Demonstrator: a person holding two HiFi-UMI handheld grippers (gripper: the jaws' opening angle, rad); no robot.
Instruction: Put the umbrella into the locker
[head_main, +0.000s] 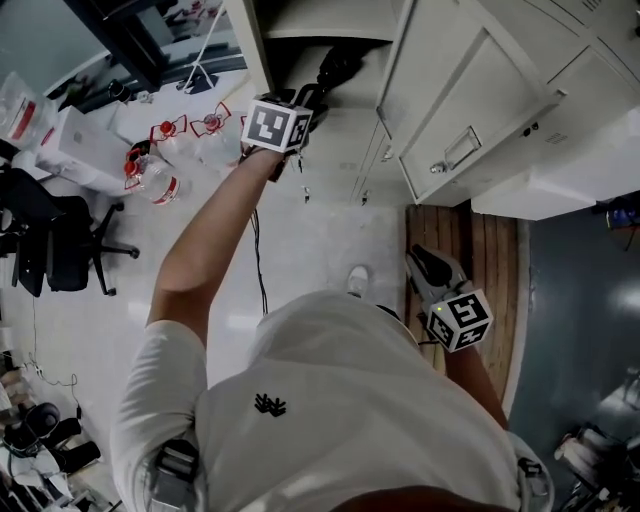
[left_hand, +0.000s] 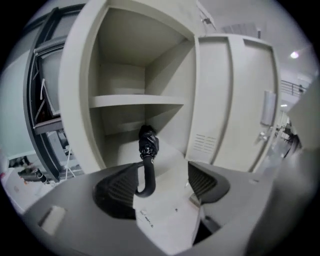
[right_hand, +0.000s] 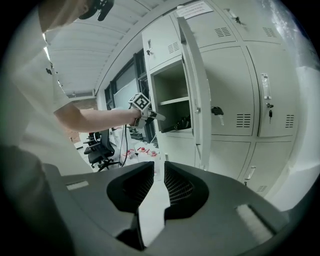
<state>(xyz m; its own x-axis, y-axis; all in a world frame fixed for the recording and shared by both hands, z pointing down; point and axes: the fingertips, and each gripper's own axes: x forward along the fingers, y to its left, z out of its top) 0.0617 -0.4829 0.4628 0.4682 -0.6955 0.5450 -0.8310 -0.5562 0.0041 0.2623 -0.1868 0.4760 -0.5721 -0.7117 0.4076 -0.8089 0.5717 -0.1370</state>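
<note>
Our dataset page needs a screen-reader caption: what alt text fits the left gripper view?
A black umbrella lies in the open locker under its shelf, hooked handle toward the camera. The left gripper is open, the handle beside its left jaw.

Soft, even light is cast from ceiling strips (right_hand: 48, 52) above the right gripper (right_hand: 159, 172). Both gripper views are bent and darkened at the edges.

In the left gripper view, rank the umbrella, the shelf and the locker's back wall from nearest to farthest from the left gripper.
1. umbrella: hooked handle between the left gripper's open jaws.
2. shelf: above, front edge facing the gripper.
3. back wall: above the shelf, deepest.
</note>
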